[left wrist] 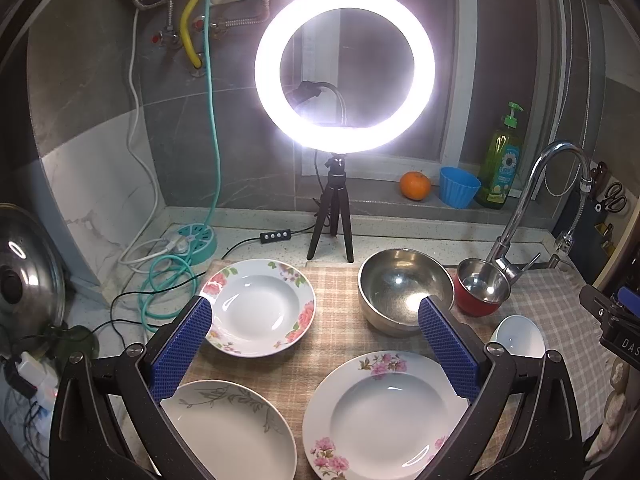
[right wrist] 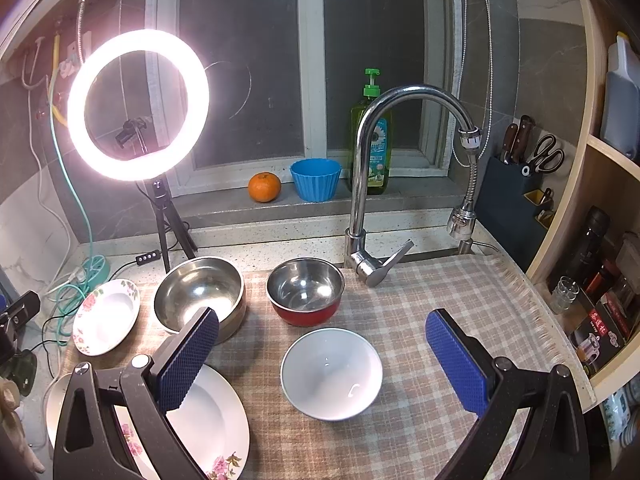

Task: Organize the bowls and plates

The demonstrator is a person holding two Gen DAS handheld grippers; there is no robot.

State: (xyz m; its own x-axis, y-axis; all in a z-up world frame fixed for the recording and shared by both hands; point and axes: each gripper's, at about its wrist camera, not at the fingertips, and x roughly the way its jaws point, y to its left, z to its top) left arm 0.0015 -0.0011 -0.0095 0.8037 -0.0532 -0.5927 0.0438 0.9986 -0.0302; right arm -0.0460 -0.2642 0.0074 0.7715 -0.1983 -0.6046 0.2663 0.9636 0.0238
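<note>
Left gripper hovering with blue pads spread wide, holding nothing, above the checked cloth in the lower middle of the left wrist view. Lying under it, three plates: a rose-rimmed deep plate at centre left, just behind the left pad; a leaf-patterned plate at lower left; a pink-flowered plate at lower centre, partly under the right pad. Sitting at centre right, a large steel bowl, with a red-sided steel bowl just beside it to the right and a white bowl nearer the frame's right edge, below the red one.

Right gripper also gaping, pads well apart, pinching nothing, framing the white bowl resting upright on the cloth at lower centre of the right wrist view. Standing behind that bowl, the red-sided steel bowl; to its left, the large steel bowl; further left, the rose-rimmed plate.

Glowing at upper left there, a ring light on a tripod. Arching at centre right, a chrome faucet. Resting on the window sill, an orange, a blue cup and a green soap bottle.
</note>
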